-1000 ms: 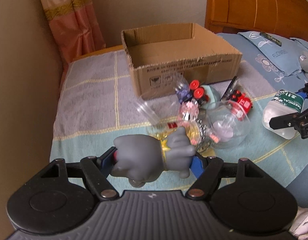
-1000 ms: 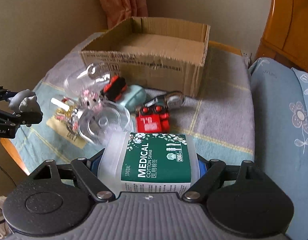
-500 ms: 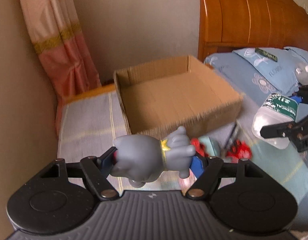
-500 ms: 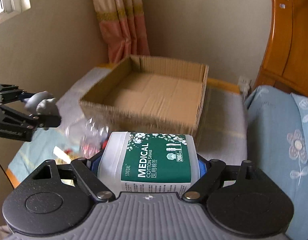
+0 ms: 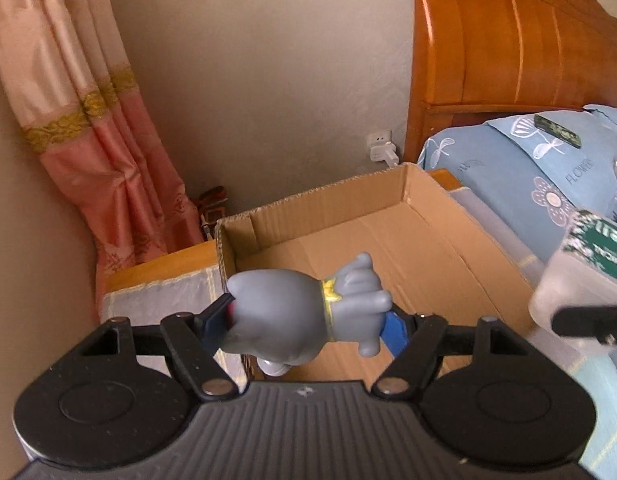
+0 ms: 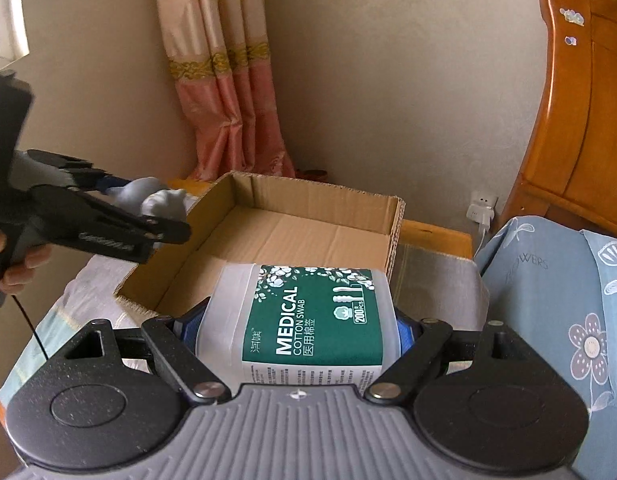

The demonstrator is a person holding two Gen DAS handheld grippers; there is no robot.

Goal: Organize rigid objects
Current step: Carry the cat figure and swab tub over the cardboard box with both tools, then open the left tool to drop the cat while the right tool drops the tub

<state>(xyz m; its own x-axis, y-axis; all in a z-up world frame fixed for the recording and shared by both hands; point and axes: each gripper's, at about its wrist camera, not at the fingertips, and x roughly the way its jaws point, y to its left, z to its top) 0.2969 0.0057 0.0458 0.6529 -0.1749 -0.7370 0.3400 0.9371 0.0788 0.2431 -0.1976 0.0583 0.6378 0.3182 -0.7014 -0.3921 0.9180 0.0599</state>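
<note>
The grey toy figure (image 5: pixel 304 312), likely light and slightly squashy, hangs over the cardboard box (image 5: pixel 404 236), pinched across its middle by the left tool (image 5: pixel 308 320). The right tool (image 6: pixel 296 328) clamps the cotton swab tub (image 6: pixel 308 320), probably slick, by its sides.

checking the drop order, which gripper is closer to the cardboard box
Hard to call; both hang at its near edge. Left gripper holds the grey toy by the cardboard box left corner; right gripper holds the cotton swab tub.

Soft daylight; fisheye-bent, blurred edges
</note>
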